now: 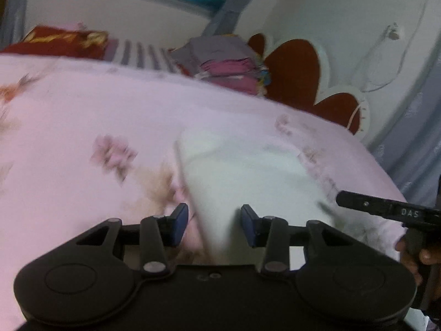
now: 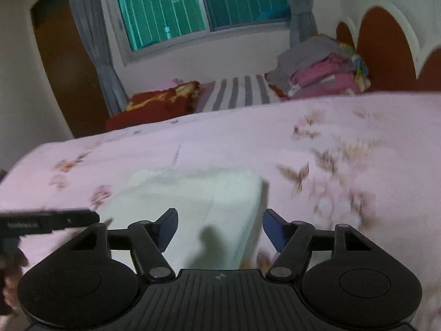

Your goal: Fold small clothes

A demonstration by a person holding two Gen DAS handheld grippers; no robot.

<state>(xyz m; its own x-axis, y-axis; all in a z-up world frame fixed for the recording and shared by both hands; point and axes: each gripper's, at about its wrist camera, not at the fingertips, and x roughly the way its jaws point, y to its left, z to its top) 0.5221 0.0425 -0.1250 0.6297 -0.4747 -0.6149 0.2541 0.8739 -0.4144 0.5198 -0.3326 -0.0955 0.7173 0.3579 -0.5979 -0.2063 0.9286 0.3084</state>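
Pink flowered bedsheet [image 2: 220,127] carries the folded pale white cloth [image 2: 193,198], lying flat. Left tongs [image 1: 215,223] and right tongs [image 2: 219,229] gape, holding nothing; press creases flat before stacking.

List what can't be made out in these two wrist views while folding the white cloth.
- White cloth: motion blur in both views; garment type and fold layers unreadable. Near edge hidden by left hand-held gripper and right hand-held gripper.
- Bedspread print: smeared.
- Pile of clothes by the headboard: too blurred to count.
- Person: only fingers at frame edges.
- Both grippers' jaws stand apart, pads off the cloth.
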